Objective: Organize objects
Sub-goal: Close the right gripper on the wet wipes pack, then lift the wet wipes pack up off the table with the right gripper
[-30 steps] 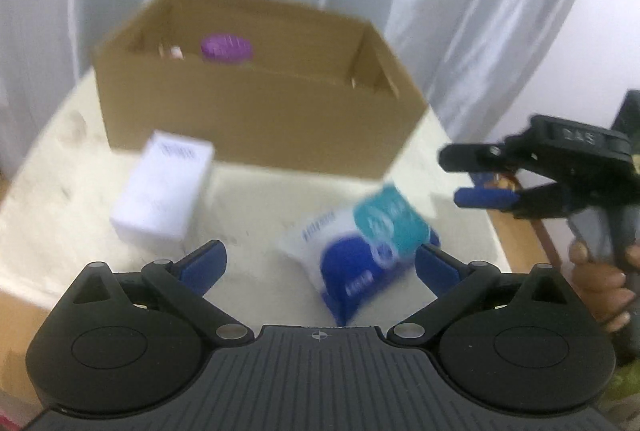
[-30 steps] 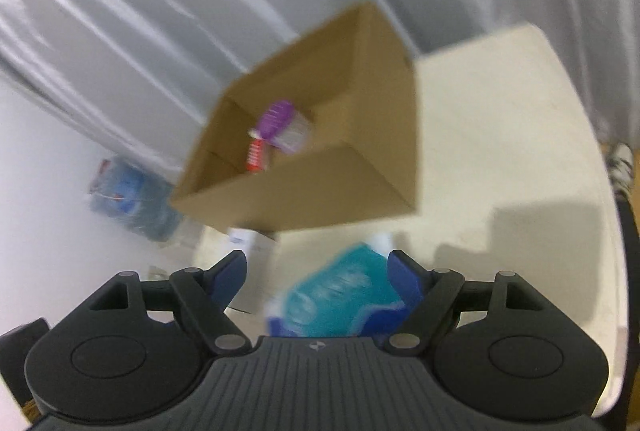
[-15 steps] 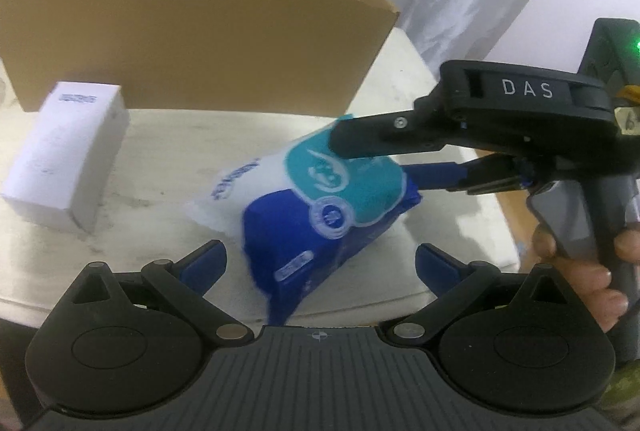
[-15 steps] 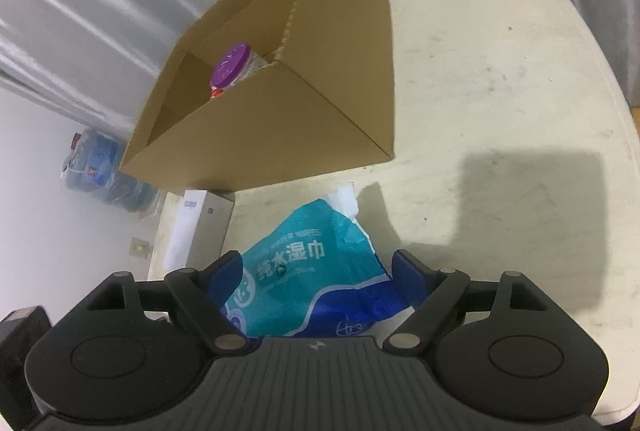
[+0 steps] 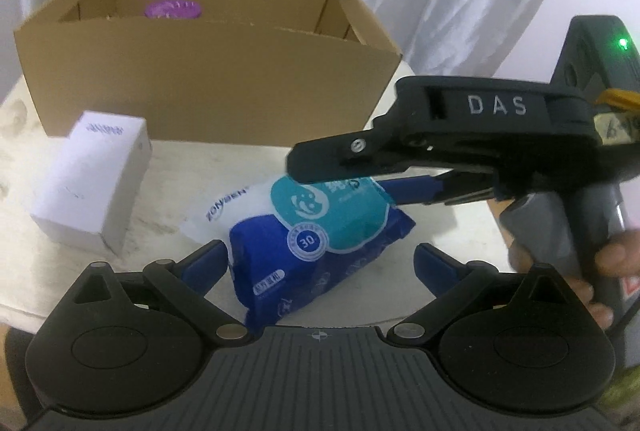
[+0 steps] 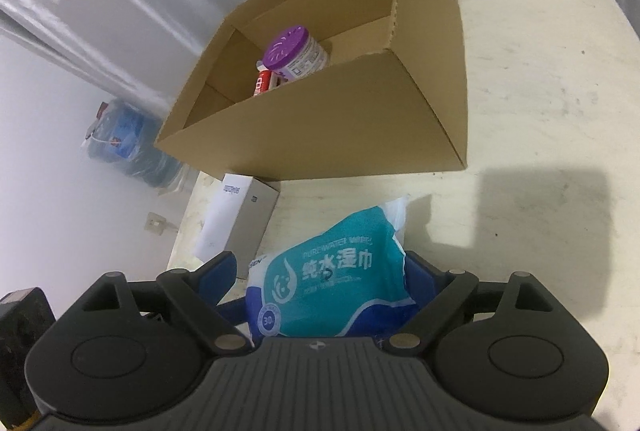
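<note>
The right hand-held gripper (image 6: pixel 320 273) straddles the wet wipes pack (image 6: pixel 336 291), its jaws opening, the left pad clear of the pack and contact on the right side unclear. The left hand-held gripper (image 5: pixel 320 263) stands open, the same pack lying between and just ahead of its fingertips on the pale surface (image 6: pixel 540 91). Ahead of both sits the cardboard box (image 5: pixel 208 87) holding a purple-lidded jar (image 6: pixel 296 53) and a red item. Left of the pack lies a white carton (image 5: pixel 90 187)
</note>
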Demonstrator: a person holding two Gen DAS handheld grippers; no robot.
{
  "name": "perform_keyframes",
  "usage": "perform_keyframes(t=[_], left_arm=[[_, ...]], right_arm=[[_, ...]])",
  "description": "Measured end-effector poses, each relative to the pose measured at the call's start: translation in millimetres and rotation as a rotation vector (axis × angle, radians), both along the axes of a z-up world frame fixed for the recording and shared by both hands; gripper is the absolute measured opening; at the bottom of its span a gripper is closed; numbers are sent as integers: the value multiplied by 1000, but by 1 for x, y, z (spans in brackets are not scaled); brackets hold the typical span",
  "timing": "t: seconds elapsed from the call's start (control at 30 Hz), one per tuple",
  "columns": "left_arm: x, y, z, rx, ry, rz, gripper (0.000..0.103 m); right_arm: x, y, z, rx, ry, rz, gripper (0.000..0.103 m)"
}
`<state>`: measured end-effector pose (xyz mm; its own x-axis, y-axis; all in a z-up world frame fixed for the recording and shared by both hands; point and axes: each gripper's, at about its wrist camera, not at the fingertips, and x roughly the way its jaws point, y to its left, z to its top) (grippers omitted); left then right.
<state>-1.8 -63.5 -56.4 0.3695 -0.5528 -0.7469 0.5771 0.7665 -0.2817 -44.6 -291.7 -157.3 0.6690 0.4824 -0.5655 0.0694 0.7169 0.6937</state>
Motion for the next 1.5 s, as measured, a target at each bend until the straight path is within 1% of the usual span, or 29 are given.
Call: perform_keyframes(t=[0.1,0.2,0.3,0.43,0.57,0.63,0.87,1.1,1.17,1.3,1.5], left_arm=[[-1,3,-2,11,10,-8,100],[4,0,-11,41,41,-9,100],[7,-4,-20,55,68,-3,100],[10,-14,-25,63,78,-5,100],[8,-25,-27,72,68,-4,100],[8,-25,-27,69,66,9,100],[3,-24,-25,50,69,19,100],[-5,-18,-17,39,47,35,100],[-7,-18,-19,42,38,36,100],[-13,-19,-22,46,26,32,99],[-23,-24,-24,90,-40,10,96]], right_arm=[[-7,-12,1,-19,-13,-49,90],[-11,-25,-5,7,7,-86,90],[-10,-27,-16,25,22,-91,91],[-2,-19,-31,60,51,-56,91],[-1,-7,-30,76,42,5,91],[0,-2,-26,48,42,19,93],[5,5,-13,8,23,44,93],[12,11,-6,-41,8,70,93],[13,13,-5,-48,3,79,93],[13,11,-6,-40,2,81,93],[9,5,-11,0,13,75,93]])
